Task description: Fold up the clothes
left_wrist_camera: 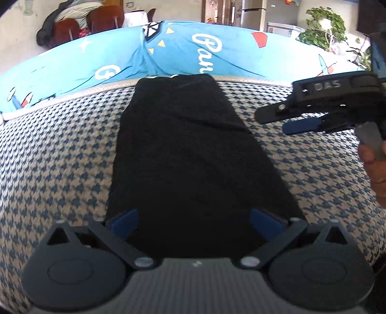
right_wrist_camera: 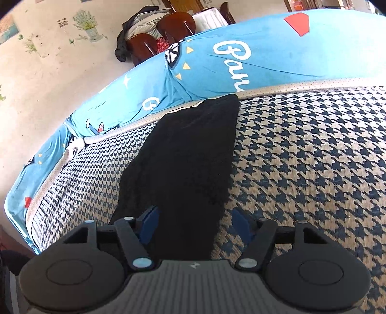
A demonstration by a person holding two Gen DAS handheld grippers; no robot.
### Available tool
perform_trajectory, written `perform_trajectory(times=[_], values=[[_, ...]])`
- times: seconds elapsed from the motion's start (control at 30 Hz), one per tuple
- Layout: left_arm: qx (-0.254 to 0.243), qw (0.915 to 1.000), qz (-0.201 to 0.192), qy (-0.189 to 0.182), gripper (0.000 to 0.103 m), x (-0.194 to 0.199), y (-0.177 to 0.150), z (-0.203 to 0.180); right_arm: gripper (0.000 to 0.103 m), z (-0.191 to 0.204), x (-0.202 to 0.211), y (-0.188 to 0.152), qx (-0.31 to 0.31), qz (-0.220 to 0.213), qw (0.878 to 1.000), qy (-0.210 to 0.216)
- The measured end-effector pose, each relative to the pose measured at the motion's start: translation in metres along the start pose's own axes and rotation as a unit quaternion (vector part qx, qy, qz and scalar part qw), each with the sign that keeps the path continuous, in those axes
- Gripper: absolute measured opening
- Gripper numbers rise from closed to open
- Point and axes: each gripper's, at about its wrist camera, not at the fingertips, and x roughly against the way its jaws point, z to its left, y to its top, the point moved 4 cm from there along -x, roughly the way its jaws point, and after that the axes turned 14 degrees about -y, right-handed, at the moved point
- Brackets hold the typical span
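Observation:
A black garment (left_wrist_camera: pixel 188 149), folded into a long narrow strip, lies flat on a blue-and-cream houndstooth cover (left_wrist_camera: pixel 60 157) and runs from near me to the far edge. My left gripper (left_wrist_camera: pixel 195 222) hovers open over its near end, one blue pad on each side of the cloth. In the right wrist view the black garment (right_wrist_camera: pixel 190 149) runs away from me; my right gripper (right_wrist_camera: pixel 196 224) is open and straddles its right edge, the right pad over the houndstooth cover (right_wrist_camera: pixel 301 157). The left wrist view shows the right gripper (left_wrist_camera: pixel 273 120) from the side, above the cover to the right of the garment.
A light blue printed sheet (left_wrist_camera: pixel 183 53) rises behind the cover's far edge. Beyond it stand brown chairs (left_wrist_camera: pixel 103 19) piled with clothing, a fridge (left_wrist_camera: pixel 253 12) and a leafy plant (left_wrist_camera: pixel 323 26). A person's hand (left_wrist_camera: pixel 376 166) holds the right gripper's handle.

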Motion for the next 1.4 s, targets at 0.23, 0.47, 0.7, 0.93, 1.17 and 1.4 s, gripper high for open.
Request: perform_trajectory(times=[0.23,0.47,0.7,0.93,1.17,1.4], values=[[-0.017,0.9998,0.009,-0.009,0.103,-0.02,0.023,0.001,0.064,-0.011,-0.026,0.015,-0.009,0.005,1.0,-0.014],[-0.003,1.0,0.007,0.005,0.103,-0.04,0.029,0.014,0.061,-0.018,-0.05,0.032,-0.027,0.001,1.0,-0.016],[0.046,0.9989,-0.005,0.005,0.103,-0.043,0.033,0.031,0.061,-0.014,-0.076,0.046,-0.038,-0.006,0.999,-0.008],[0.036,0.9993,-0.004,0.0,0.103,-0.046,0.032,0.03,0.061,-0.011,-0.098,0.053,-0.032,-0.012,0.999,-0.014],[0.004,0.9999,0.007,0.011,0.103,-0.053,0.026,0.023,0.013,-0.011,-0.11,0.057,-0.024,-0.009,1.0,-0.011],[-0.009,0.9999,0.006,0.01,0.103,-0.05,0.021,0.021,0.01,-0.002,-0.114,0.061,-0.003,-0.026,0.999,-0.04]])
